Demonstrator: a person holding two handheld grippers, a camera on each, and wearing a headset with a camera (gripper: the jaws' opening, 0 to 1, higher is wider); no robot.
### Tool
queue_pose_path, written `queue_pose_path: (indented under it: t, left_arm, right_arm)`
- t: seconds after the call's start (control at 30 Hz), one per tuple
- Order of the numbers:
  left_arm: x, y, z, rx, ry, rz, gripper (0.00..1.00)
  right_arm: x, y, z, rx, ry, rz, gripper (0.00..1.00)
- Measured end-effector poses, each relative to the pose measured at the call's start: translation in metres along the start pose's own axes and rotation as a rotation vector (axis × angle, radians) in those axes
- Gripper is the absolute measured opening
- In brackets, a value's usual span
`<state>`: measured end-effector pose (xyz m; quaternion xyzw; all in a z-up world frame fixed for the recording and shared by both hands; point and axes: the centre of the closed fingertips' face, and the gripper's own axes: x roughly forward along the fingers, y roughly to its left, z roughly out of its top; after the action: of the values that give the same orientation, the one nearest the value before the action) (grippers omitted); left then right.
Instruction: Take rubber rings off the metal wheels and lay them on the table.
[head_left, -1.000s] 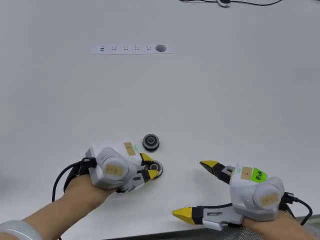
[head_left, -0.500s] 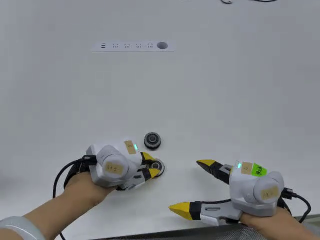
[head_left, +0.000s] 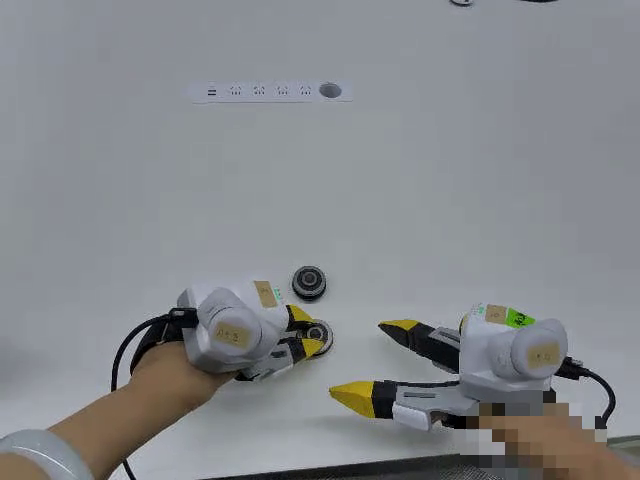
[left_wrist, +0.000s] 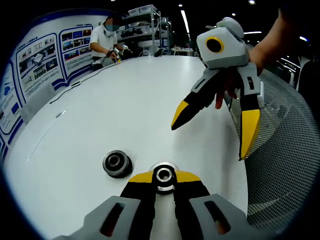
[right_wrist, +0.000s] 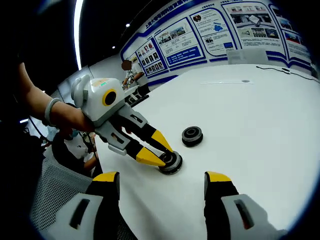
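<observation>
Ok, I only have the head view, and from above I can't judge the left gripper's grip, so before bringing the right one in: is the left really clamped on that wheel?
Observer: Yes. In the left gripper view the left gripper presses the near wheel between its two yellow tips, from opposite sides; it lies flat on the table.
Operator: Is my right lined up?
Observer: In the right gripper view the right gripper is wide open, and that wheel sits ahead of its gap, touching neither jaw.

Left claw, right claw: white housings, black jaws, yellow tips, black cables.
</observation>
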<state>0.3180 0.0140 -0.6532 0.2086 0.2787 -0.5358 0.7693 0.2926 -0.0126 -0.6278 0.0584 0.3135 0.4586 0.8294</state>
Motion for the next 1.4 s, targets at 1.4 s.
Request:
queue_pose_path:
  t: [1.4]
  left_arm:
    - [0.000,0.000,0.001,0.008,-0.013,-0.010,0.12]
  right_arm:
    - [0.040,-0.011,0.013,0.377,-0.016,0.082,0.47]
